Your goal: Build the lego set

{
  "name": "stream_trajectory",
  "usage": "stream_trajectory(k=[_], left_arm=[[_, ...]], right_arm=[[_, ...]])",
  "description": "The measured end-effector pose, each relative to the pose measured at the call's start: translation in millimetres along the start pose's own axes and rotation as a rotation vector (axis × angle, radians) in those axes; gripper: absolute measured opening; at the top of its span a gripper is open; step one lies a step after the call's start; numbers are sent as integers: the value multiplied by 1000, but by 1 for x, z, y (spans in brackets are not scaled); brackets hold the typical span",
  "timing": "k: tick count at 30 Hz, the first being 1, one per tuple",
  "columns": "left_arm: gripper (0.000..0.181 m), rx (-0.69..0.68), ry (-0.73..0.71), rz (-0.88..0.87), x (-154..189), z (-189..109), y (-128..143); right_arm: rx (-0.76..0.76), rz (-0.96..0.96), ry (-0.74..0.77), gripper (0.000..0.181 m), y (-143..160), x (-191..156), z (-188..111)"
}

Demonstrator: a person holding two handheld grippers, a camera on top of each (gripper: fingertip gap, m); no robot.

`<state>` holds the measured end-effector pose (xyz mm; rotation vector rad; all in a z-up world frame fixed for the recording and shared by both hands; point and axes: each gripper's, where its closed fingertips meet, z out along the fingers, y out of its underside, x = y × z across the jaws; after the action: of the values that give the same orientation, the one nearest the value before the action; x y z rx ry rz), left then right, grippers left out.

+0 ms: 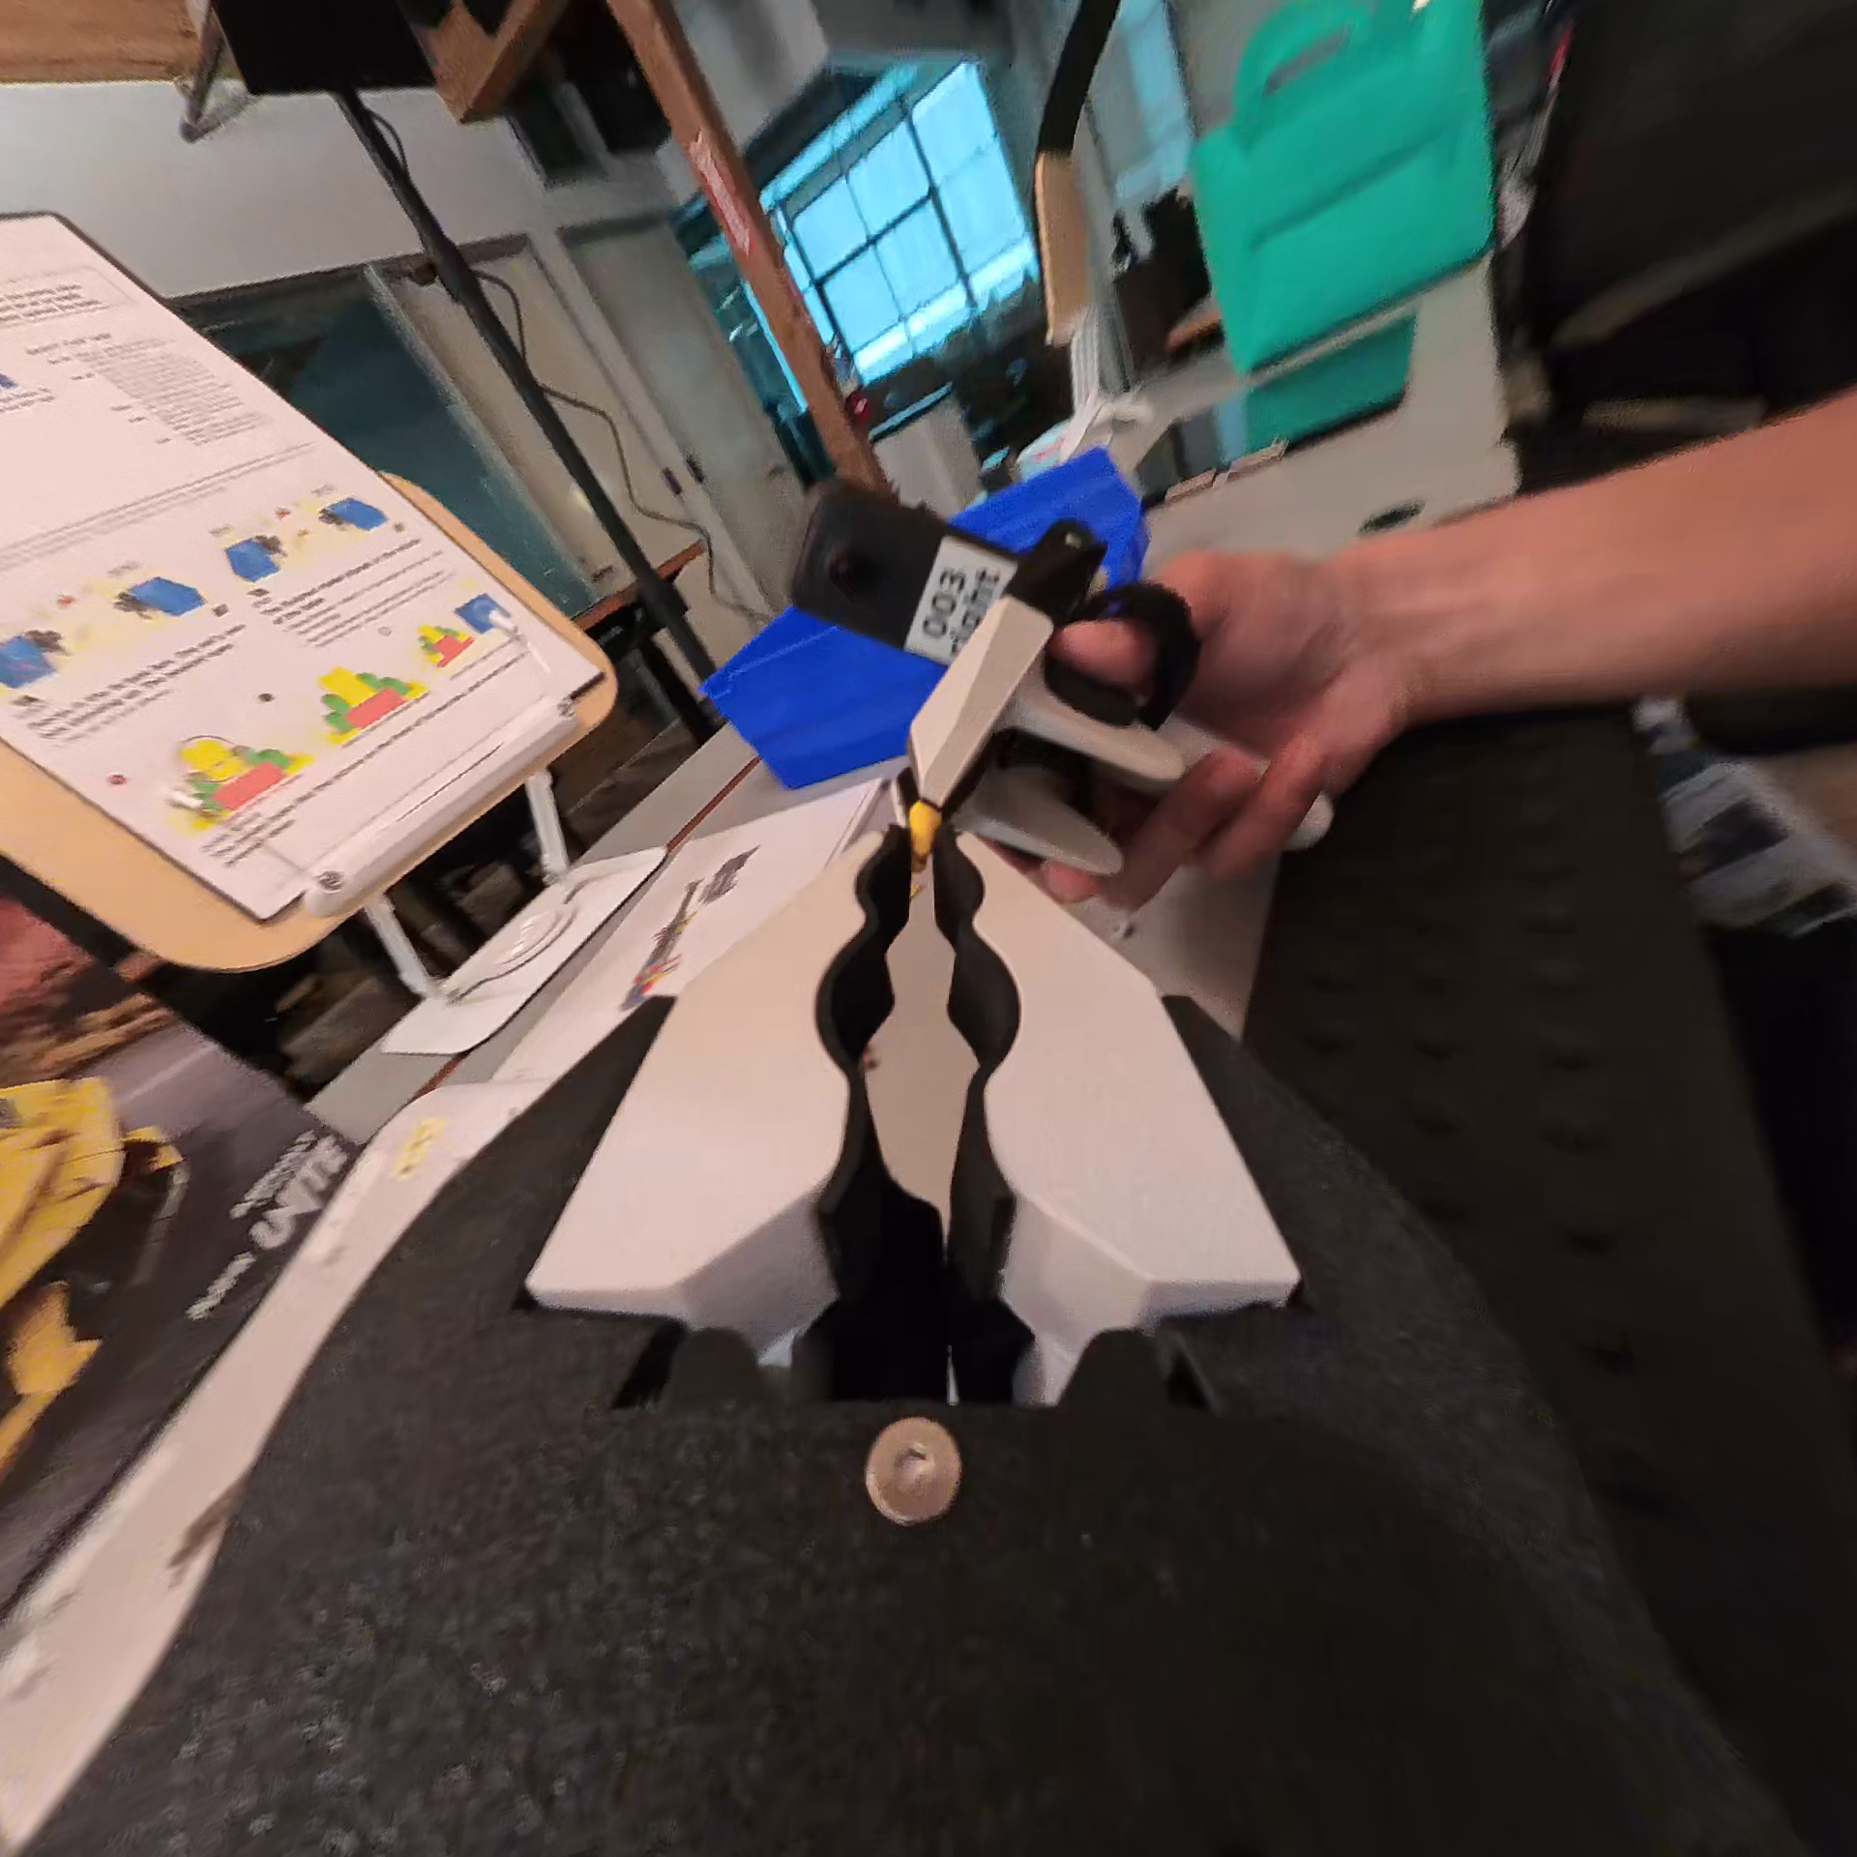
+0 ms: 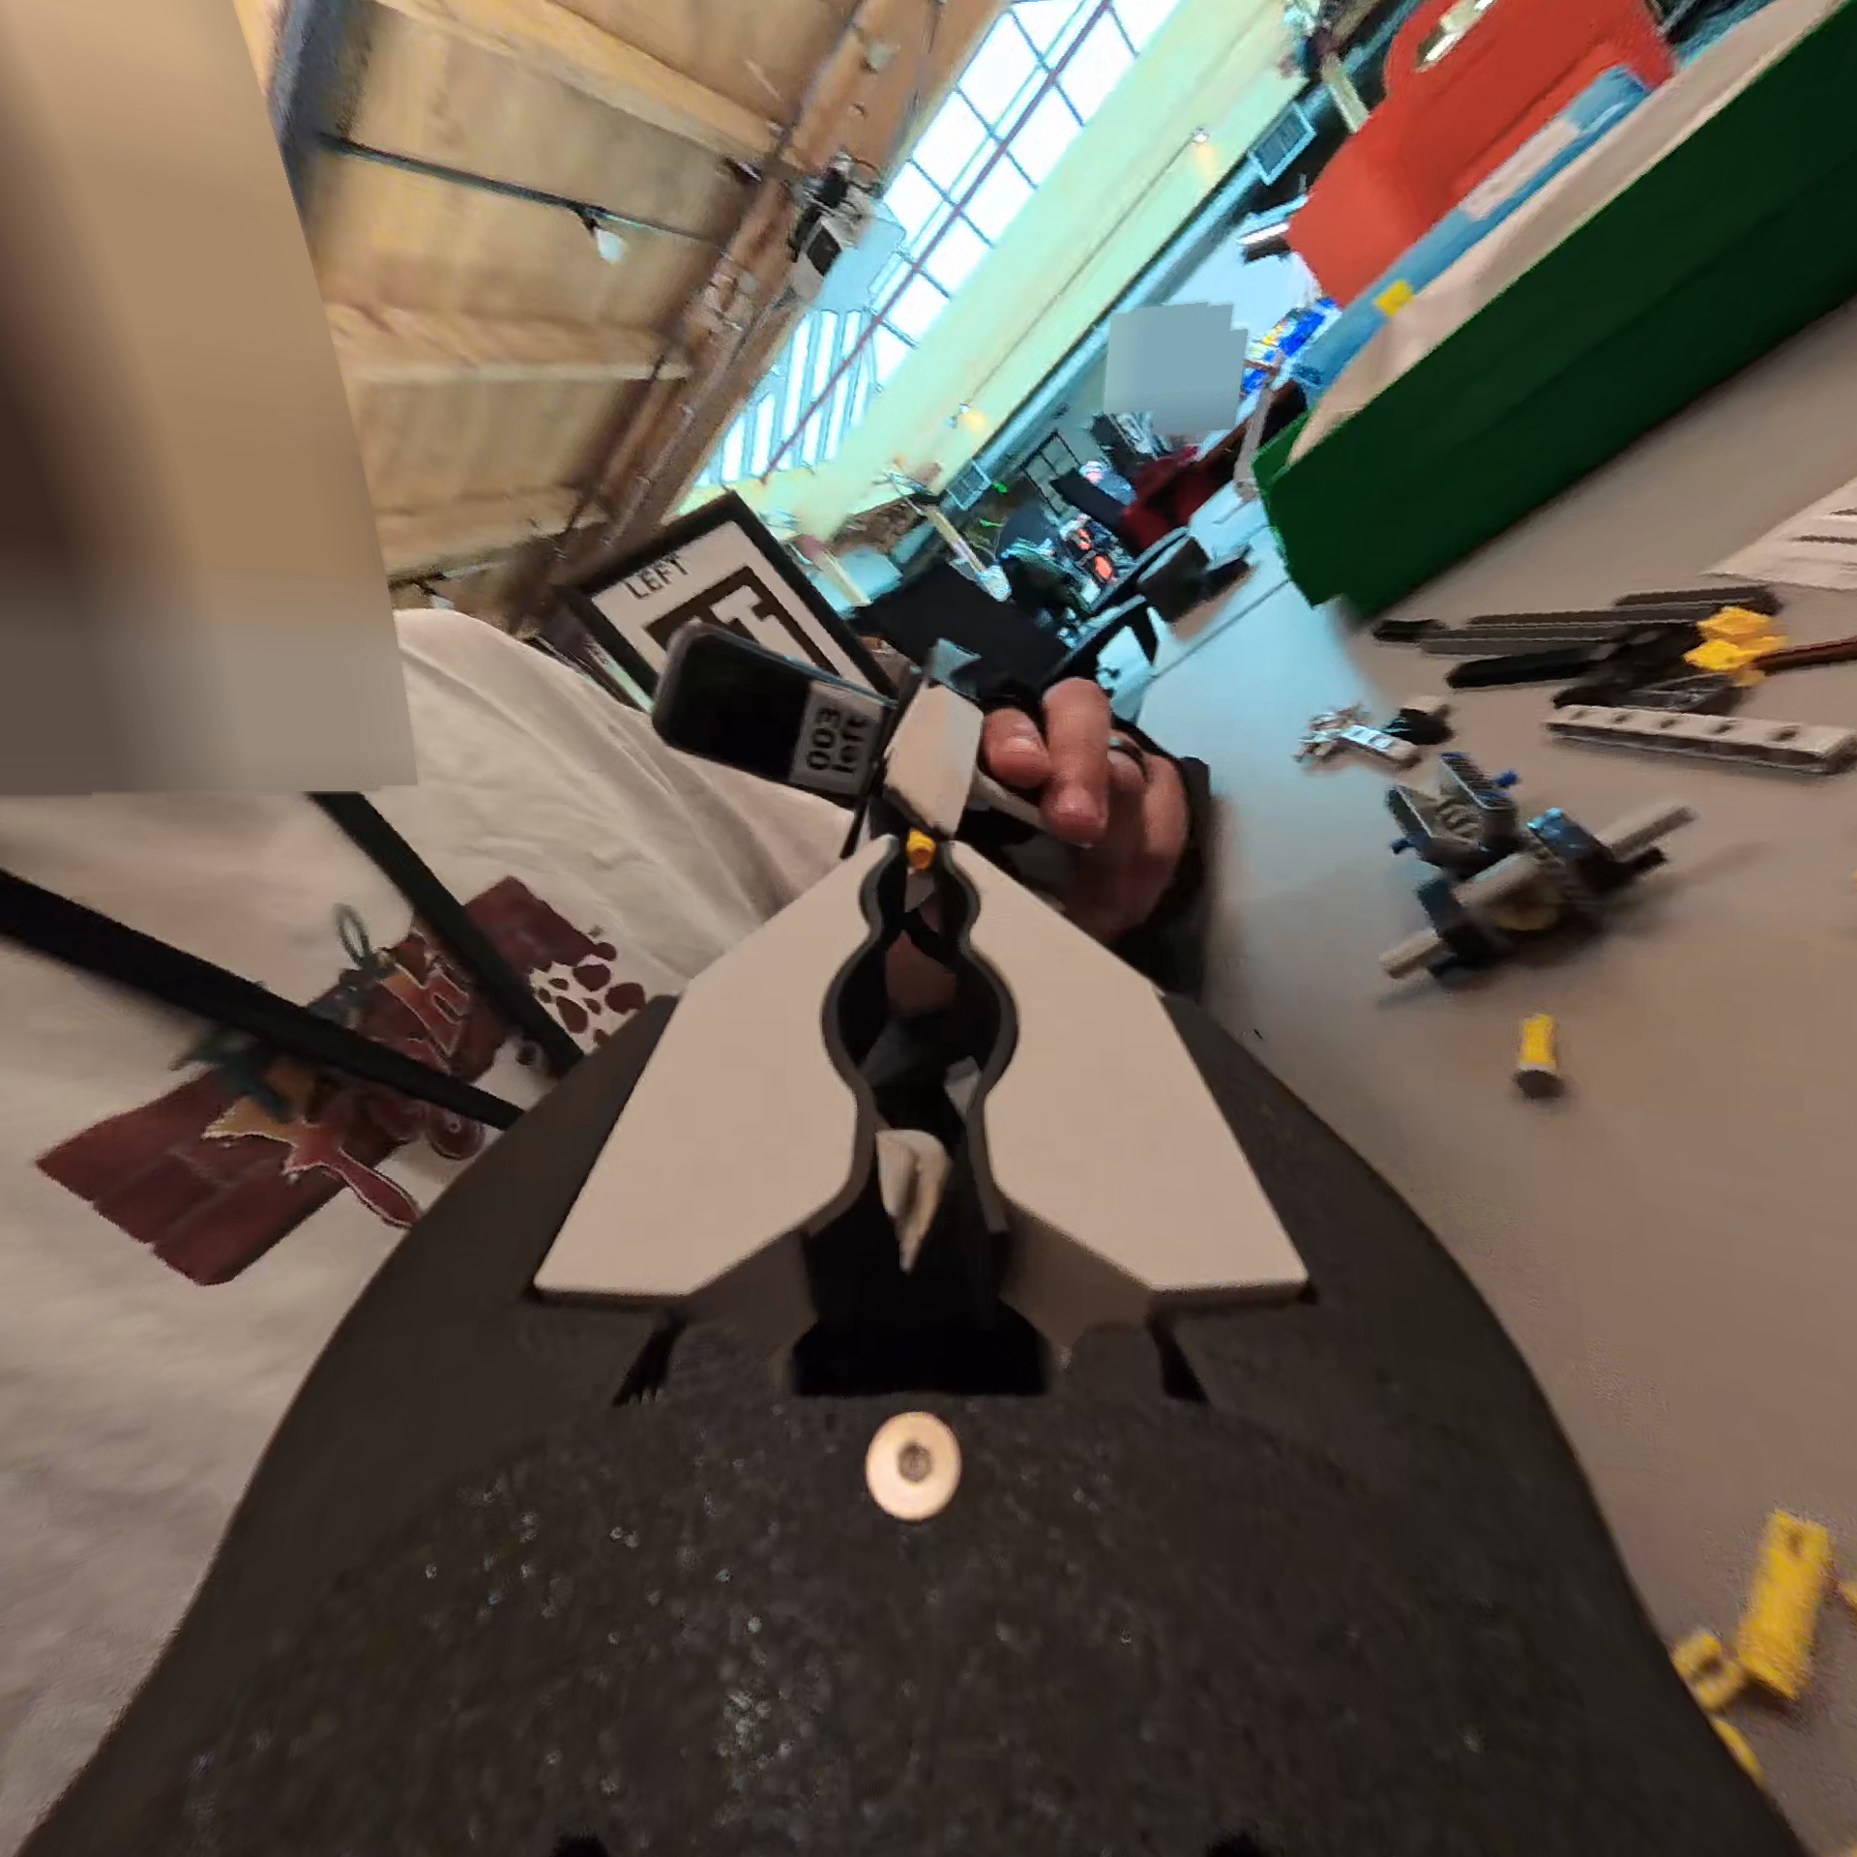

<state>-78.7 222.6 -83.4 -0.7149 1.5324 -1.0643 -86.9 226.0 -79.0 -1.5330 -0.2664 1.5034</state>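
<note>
Both grippers tip-to-tip in midair, left gripper and right gripper each pinching one small yellow piece.

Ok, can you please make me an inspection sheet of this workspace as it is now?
Surface: grey table, loose parts scattered on it.
Job's things: small yellow piece at the tong tips; blue-grey assembly, black beams and yellow pin on the table; instruction sheet on a tilted board.
Clutter: blue bin, green box.
Grippers: left tongs and right tongs both shut on the small yellow piece.
Cables: black cable behind the board.
Surroundings: workshop, windows far behind.
</note>
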Motion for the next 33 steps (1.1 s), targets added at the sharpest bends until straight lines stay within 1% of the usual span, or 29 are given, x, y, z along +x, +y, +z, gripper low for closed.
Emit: stream_trajectory(k=[4, 11, 17, 18, 19, 20, 21, 22, 24, 26, 28, 29, 31, 33], left_arm=[[4, 90, 10, -64, 1, -2, -13], [4, 102, 20, -49, 3, 0, -13], [4, 88, 17, 24, 7, 2, -10], [4, 57, 29, 10, 7, 3, -6], [4, 19, 42, -12, 7, 5, 0], [3, -6, 38, -33, 4, 6, 4], [4, -22, 23, -50, -1, 5, 8], [4, -47, 7, -68, -6, 5, 13], [4, -110, -29, -102, -16, 4, 28], [4, -131, -59, -133, -23, 3, 33], [4, -154, -55, -165, -25, 4, 39], [4, -167, -50, -172, -24, 4, 41], [4, -182, -31, -166, -20, 6, 44], [4, -202, -13, -130, -14, 7, 47]], right_arm=[[28, 60, -88, 5, -1, -10, 4], [37, 115, -108, 5, 0, -11, 2], [19, 178, -134, 5, 3, -11, -1], [0, 156, -97, 5, 5, -7, -2], [-35, 89, -15, 4, 6, 0, -8], [-25, 15, 91, 1, -1, 7, -20], [-9, -49, 209, 2, -10, 13, -38], [-37, -128, 359, 4, -14, 20, -60], [-182, -319, 684, 8, -11, 33, -104], [-354, -400, 873, 9, 5, 37, -127], [-527, -405, 950, 12, 32, 41, -133], [-575, -416, 997, 12, 39, 43, -139], [-600, -419, 1038, 13, 47, 46, -146], [-623, -366, 1047, 18, 58, 53, -151]])
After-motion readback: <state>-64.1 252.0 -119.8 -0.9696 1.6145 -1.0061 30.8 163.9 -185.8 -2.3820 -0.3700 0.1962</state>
